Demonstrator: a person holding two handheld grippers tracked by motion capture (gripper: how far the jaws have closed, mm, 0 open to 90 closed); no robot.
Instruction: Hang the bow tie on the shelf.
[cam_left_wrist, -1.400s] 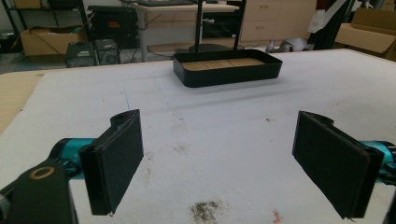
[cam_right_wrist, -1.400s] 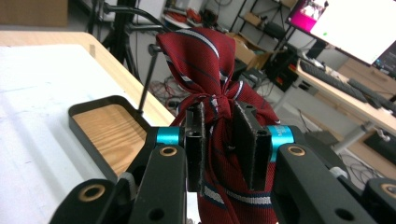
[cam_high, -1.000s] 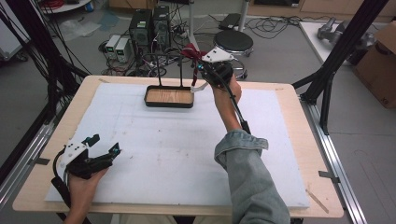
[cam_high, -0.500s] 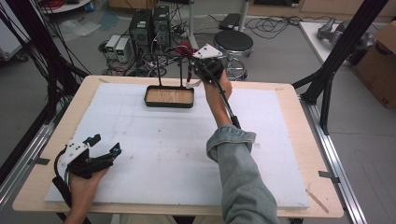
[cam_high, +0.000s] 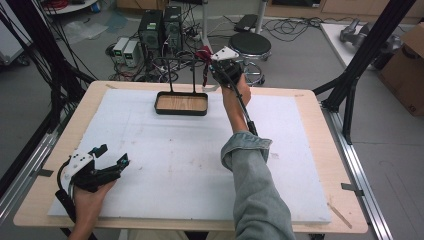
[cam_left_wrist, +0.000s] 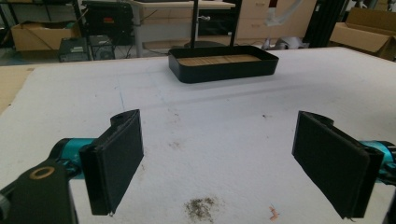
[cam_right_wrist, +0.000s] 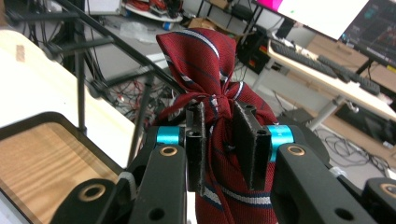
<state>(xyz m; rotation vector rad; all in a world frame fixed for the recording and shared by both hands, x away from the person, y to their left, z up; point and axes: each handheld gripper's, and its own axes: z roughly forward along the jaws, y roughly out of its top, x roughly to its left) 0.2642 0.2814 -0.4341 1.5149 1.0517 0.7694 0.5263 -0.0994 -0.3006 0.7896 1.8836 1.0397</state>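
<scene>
1. One red striped necktie (cam_right_wrist: 212, 93), pinched at its knot by right gripper (cam_right_wrist: 223, 140), hanging above the table's far edge, just beside the black tray (cam_high: 181, 103).
2. Carried leftward since a second ago, now nearer the tray's upright rack (cam_high: 172, 62); likely about to hang there.
3. Left gripper (cam_left_wrist: 219, 163) spread wide, empty, resting on white mat (cam_high: 190, 160).

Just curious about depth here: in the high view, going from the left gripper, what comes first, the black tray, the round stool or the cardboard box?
From the left gripper:
1. Tray, at the table's far edge, centre.
2. Stool, on the floor beyond the table.
3. Box, far right on the floor.
</scene>
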